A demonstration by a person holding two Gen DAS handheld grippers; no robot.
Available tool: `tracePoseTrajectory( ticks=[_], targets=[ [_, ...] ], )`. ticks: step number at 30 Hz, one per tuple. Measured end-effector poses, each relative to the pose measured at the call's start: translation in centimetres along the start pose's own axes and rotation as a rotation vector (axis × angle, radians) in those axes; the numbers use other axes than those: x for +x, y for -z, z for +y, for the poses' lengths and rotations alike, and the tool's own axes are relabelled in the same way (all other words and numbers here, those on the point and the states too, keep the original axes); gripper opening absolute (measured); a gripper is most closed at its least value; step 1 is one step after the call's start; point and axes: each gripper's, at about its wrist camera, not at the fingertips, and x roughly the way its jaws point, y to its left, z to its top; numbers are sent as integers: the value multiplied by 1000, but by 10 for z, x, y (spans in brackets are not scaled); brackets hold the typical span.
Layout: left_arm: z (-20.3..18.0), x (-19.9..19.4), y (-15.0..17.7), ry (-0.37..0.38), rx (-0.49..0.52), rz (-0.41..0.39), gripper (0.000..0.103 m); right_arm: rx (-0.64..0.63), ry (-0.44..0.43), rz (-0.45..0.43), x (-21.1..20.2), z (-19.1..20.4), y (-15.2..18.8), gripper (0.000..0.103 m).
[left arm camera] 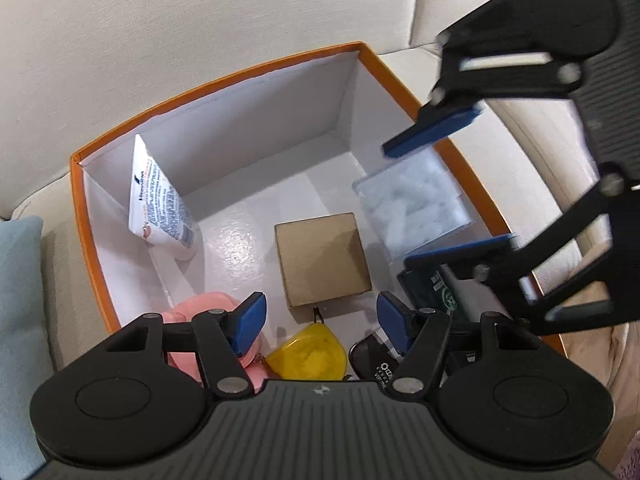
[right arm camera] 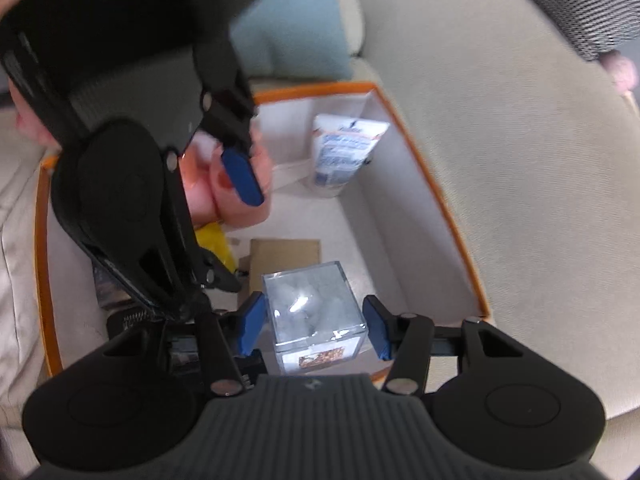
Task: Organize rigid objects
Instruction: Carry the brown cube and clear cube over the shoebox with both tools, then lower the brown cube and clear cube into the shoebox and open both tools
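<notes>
An orange-rimmed box point(left arm camera: 76, 200) with white inside walls sits on a beige sofa. In it lie a brown cardboard cube point(left arm camera: 322, 258), a white tube point(left arm camera: 160, 200) leaning in a corner, a pink item point(left arm camera: 200, 308), a yellow item point(left arm camera: 308, 356) and dark packets point(left arm camera: 432, 288). My left gripper point(left arm camera: 320, 326) is open and empty above the yellow item. My right gripper point(right arm camera: 314, 326) is open, its pads on both sides of a clear plastic cube point(right arm camera: 312, 312) without pressing it; the cube also shows in the left wrist view point(left arm camera: 416, 200), at the box's right wall.
A light blue cushion point(right arm camera: 296, 20) lies on the sofa beyond the box. Sofa cushions point(left arm camera: 200, 28) surround the box on all sides. The box rim point(right arm camera: 440, 200) stands close to the right gripper.
</notes>
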Motion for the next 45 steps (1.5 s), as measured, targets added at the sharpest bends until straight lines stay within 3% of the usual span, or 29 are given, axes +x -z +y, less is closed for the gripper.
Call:
tracePoseTrajectory(
  ticks=[7, 12, 18, 25, 38, 45],
  targets=[
    [0, 1, 4, 22, 29, -13, 74, -9, -77, 94, 30, -2, 1, 54],
    [3, 12, 3, 39, 36, -12, 70, -23, -74, 147, 47, -4, 0, 52],
    [7, 16, 3, 42, 29, -14, 59, 5, -120, 140, 62, -8, -1, 51],
    [10, 17, 4, 44, 23, -19, 58, -6, -122, 158, 79, -8, 0, 48],
    [4, 8, 5, 23, 6, -33, 58, -109, -83, 221, 79, 2, 8, 50],
    [-12, -17, 12, -9, 9, -84, 58, -87, -43, 167, 47, 12, 10, 57]
  ],
)
